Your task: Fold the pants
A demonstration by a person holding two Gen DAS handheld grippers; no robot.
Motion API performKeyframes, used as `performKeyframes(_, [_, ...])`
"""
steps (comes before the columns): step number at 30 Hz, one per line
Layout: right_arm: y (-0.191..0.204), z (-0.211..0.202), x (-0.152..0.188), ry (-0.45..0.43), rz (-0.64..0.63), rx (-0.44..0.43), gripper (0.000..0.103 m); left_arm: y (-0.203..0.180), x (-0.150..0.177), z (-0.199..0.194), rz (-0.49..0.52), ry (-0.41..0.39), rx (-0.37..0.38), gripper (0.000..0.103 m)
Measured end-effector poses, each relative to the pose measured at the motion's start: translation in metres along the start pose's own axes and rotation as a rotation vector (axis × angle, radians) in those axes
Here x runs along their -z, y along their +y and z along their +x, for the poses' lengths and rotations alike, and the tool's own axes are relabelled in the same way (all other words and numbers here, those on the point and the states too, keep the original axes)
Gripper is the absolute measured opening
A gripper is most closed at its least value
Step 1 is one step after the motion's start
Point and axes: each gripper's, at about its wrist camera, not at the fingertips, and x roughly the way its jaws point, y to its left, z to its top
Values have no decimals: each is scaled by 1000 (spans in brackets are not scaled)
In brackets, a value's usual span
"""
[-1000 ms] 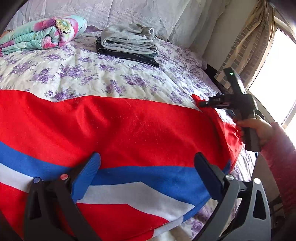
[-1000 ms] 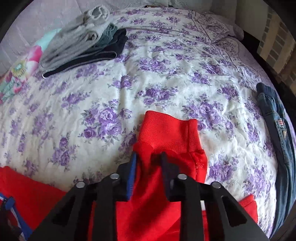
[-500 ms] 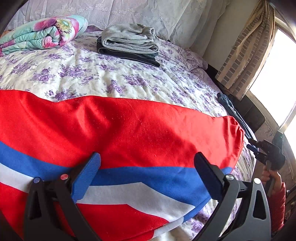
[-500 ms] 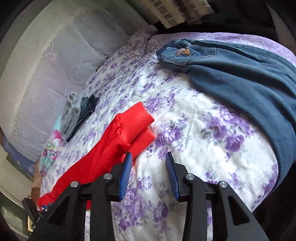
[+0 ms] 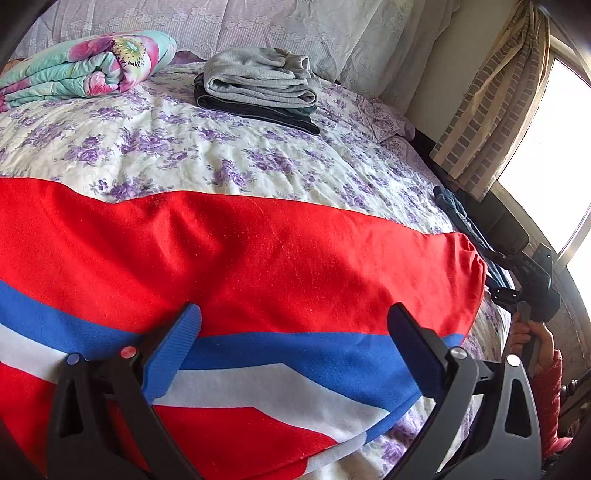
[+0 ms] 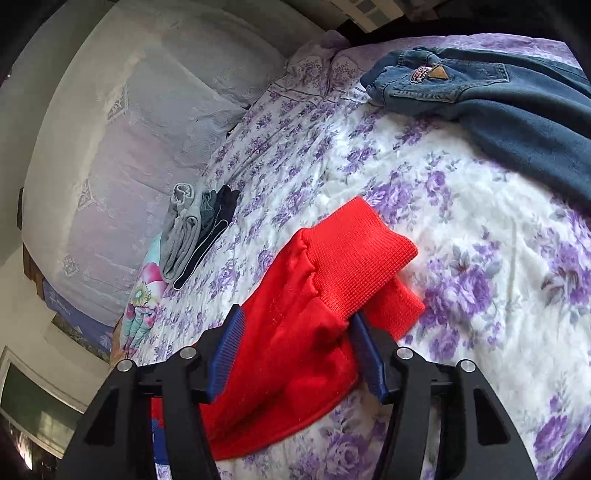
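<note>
Your left gripper hangs over the red pants with its jaws spread wide, the blue pads apart above the blue and white stripes that run across the fabric; nothing sits between them, and you cannot tell from this view whether the pads touch the cloth. The pants lie flat across the near part of the floral bedspread, reaching from the left edge of the view to a rounded end near the bed's right side. Your right gripper is at that end, jaws wide with one blue pad on each side of the red leg just behind its ribbed cuffs; the cloth lies between the pads, but they do not look pressed onto it. The two cuffs rest one over the other on the bedspread, the upper one skewed across the lower. Your right hand and its gripper body show at the far right of the left view, off the bed's edge. A pair of blue jeans lies near the bed's right side, apart from the red cuffs. Toward the headboard, a folded stack of grey and dark garments sits on the bedspread, with a rolled flowered quilt to its left and a lace-covered pillow behind.
</note>
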Motion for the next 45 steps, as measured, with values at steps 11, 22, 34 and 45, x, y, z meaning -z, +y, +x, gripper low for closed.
performKeyframes(11, [-21, -39, 5, -36, -11, -9, 21, 2, -1, -2, -20, -15, 24, 98])
performKeyframes(22, [34, -77, 19, -220, -268, 95, 69, 2, -1, -1, -23, -16, 25, 98])
performKeyframes(34, [76, 2, 86, -21, -830, 418, 86, 2, 0, 0, -20, -11, 9, 98])
performKeyframes(45, [97, 35, 97, 78, -854, 307, 99, -5, -3, -51, -106, -134, -250, 98])
